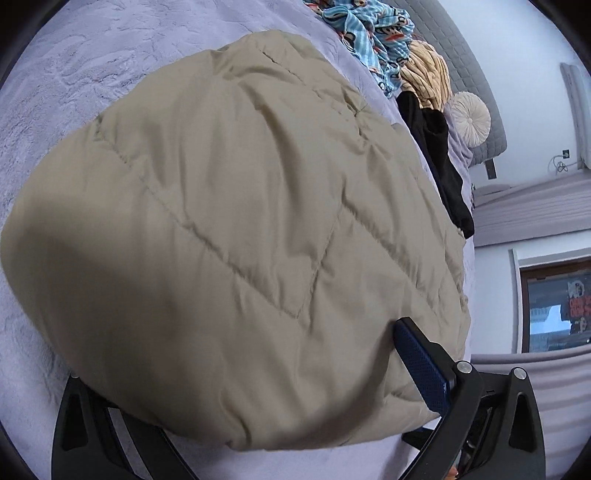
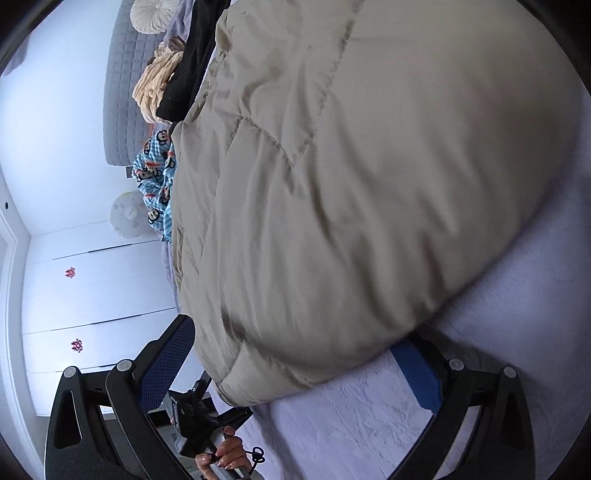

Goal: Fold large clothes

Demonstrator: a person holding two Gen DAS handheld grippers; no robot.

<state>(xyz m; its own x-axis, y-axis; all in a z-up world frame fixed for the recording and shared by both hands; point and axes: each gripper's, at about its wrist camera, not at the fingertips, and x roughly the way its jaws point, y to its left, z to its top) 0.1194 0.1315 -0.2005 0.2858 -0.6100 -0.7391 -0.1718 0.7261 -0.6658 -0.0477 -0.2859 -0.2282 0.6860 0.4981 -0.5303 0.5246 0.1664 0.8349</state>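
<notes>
A big tan puffy jacket (image 1: 236, 236) lies on a bed with a soft, pale purple blanket (image 1: 74, 74). The jacket is long. Its long side runs from the near edge, close to both grippers, away toward the gray padded headboard (image 1: 476, 92). It has stitched lines across it and looks thick, with more than one layer at the near end.

At the far end of the bed there is a pile of other clothes: a blue cloth with cartoon monkey faces (image 1: 369, 33), a yellow ribbed one (image 1: 428, 70) and a black one (image 1: 439, 155). A round cream pillow (image 1: 471, 118) leans on the headboard. The walls are white. A dark window (image 1: 557, 306) shows in the left wrist view. White cupboard doors (image 2: 92, 295) with small pink stickers show in the right wrist view.

The left gripper (image 1: 236, 373) is spread wide. The near end of the jacket sits between its fingers. Its blue pad (image 1: 421, 365) touches the jacket's side, and the other finger is hidden under the cloth.

The right gripper (image 2: 291, 354) is also spread wide around the near end of the jacket. One blue pad (image 2: 166, 365) is just beside the jacket's edge, and the other (image 2: 417, 373) is tucked under the cloth. In that view a hand (image 2: 229, 454) holds the other gripper's handle.
</notes>
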